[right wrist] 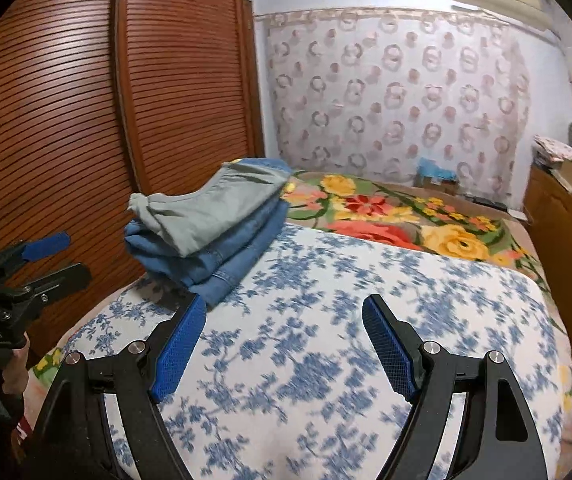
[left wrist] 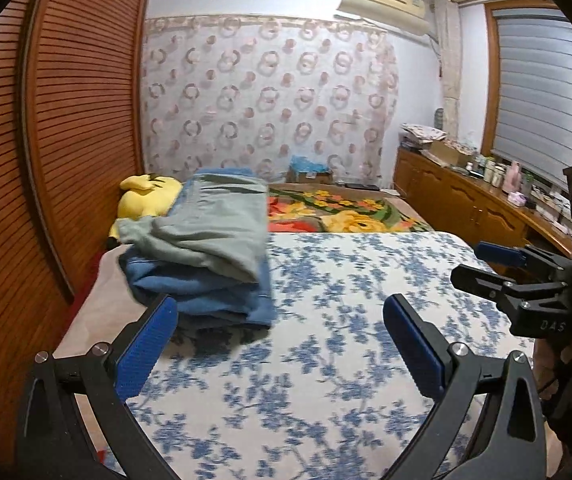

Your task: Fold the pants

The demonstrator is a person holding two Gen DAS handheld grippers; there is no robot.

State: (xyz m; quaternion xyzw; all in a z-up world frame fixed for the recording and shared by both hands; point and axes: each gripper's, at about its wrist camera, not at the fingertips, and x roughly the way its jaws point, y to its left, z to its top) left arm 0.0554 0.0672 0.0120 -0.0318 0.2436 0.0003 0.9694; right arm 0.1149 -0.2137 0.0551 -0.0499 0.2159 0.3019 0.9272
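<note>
A stack of folded pants lies on the bed's left side: grey-green pants on top of blue jeans. The stack also shows in the right wrist view, grey-green pants over jeans. My left gripper is open and empty, just in front of the stack, its left fingertip close to the jeans. My right gripper is open and empty above the white-and-blue flowered sheet, to the right of the stack. Each gripper shows at the other view's edge.
A brown slatted wardrobe runs along the bed's left side. A yellow plush toy lies behind the stack. A bright flowered blanket covers the far bed. A wooden cabinet with clutter stands at right, under a window.
</note>
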